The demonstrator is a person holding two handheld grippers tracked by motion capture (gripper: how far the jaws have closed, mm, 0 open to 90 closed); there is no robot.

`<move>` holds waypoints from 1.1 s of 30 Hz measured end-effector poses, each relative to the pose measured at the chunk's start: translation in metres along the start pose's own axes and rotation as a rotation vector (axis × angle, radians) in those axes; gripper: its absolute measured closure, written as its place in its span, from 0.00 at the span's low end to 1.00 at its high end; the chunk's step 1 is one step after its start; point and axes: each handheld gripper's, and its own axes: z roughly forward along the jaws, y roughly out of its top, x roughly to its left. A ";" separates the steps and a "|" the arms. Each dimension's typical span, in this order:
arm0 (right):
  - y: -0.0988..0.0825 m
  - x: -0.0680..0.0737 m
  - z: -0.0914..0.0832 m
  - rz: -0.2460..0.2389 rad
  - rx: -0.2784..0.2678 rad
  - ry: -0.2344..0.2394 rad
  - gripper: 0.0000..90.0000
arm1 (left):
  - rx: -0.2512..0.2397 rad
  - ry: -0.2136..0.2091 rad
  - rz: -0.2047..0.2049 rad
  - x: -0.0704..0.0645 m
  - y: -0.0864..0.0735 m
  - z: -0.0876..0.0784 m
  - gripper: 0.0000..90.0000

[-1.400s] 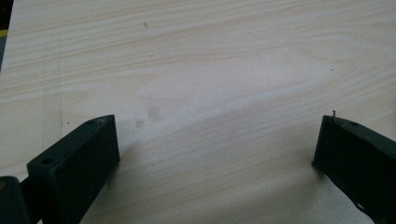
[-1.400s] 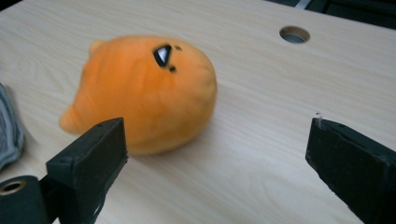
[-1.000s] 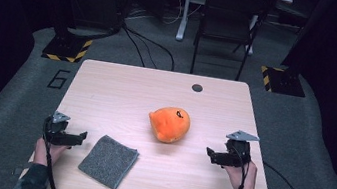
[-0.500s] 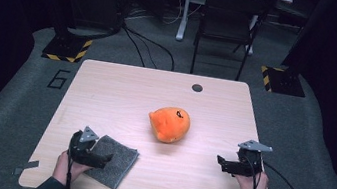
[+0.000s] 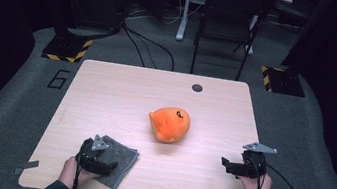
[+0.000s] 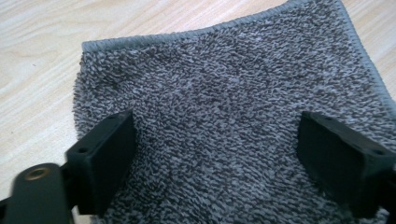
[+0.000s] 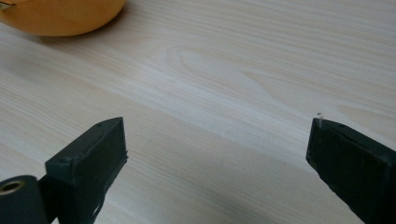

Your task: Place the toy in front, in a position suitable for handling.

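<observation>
A folded grey terry towel [image 5: 122,159] lies flat near the table's front left edge. My left gripper [image 5: 111,166] rests low over its near left part. In the left gripper view the towel [image 6: 224,79] spreads under and between the jaws of the left gripper [image 6: 215,135]. They have just been closing but still stand wide apart, with no fold pinched. An orange plush toy [image 5: 169,124] sits at mid table. My right gripper [image 5: 224,164] hovers open at the front right, over bare wood. The plush [image 7: 60,16] lies beyond it, seen at the top left of the right gripper view.
The light wooden table [image 5: 116,92] has a small dark round disc [image 5: 197,87] near its far edge. A black chair [image 5: 228,17] stands behind the table. Striped floor bases [image 5: 67,49] and cables lie on the grey carpet.
My left hand has moved right from the table's left edge onto the towel. The right gripper has drifted a little right and toward the front edge. Plush and towel have stayed put.
</observation>
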 end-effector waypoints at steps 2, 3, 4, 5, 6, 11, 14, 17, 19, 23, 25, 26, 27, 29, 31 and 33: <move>-0.001 -0.002 0.002 -0.005 0.011 0.001 0.05 | -0.021 -0.011 -0.006 -0.001 -0.001 -0.002 0.30; -0.001 -0.001 0.003 0.000 0.015 -0.001 0.05 | -0.032 -0.007 -0.014 -0.001 -0.001 -0.002 0.40; -0.002 -0.002 0.003 -0.003 0.015 0.001 0.05 | -0.032 -0.008 -0.014 -0.001 -0.001 -0.004 0.47; -0.002 -0.001 0.004 0.007 0.019 -0.001 0.05 | -0.039 -0.004 -0.018 -0.001 -0.001 -0.004 0.56; -0.002 -0.002 0.004 -0.003 0.018 -0.001 0.06 | -0.036 -0.007 -0.015 0.000 -0.002 -0.005 0.61; -0.002 -0.003 0.005 -0.003 0.023 -0.002 0.06 | -0.046 -0.006 -0.022 0.002 -0.003 -0.006 0.83; -0.002 -0.005 0.006 -0.004 0.020 -0.001 0.06 | -0.054 -0.006 -0.021 0.002 -0.004 -0.006 0.85; -0.002 -0.005 0.005 0.001 0.022 -0.001 0.06 | -0.067 -0.021 -0.028 0.004 -0.004 -0.007 0.86; -0.002 -0.005 0.004 0.010 0.017 -0.001 0.06 | -0.074 -0.035 -0.028 0.006 -0.004 -0.009 0.86; -0.001 -0.006 0.004 0.011 0.018 -0.003 0.06 | -0.119 -0.074 -0.039 0.004 0.001 -0.019 0.86; -0.001 -0.006 0.004 0.008 0.018 -0.002 0.07 | -0.141 -0.096 -0.040 0.003 0.004 -0.023 0.86; -0.001 -0.006 0.004 0.008 0.018 -0.002 0.07 | -0.153 -0.116 -0.039 0.001 0.006 -0.026 0.86; -0.001 -0.007 0.004 0.005 0.017 0.000 0.07 | -0.157 -0.126 -0.040 0.000 0.008 -0.027 0.86; -0.001 -0.007 0.004 0.002 0.015 -0.001 0.07 | -0.180 -0.142 -0.032 -0.006 0.012 -0.030 0.86; 0.000 -0.007 0.004 0.002 0.015 -0.002 0.07 | -0.190 -0.153 -0.020 -0.011 0.015 -0.031 0.86; 0.000 -0.007 0.004 0.001 0.014 -0.003 0.07 | -0.192 -0.173 -0.007 -0.015 0.019 -0.032 0.86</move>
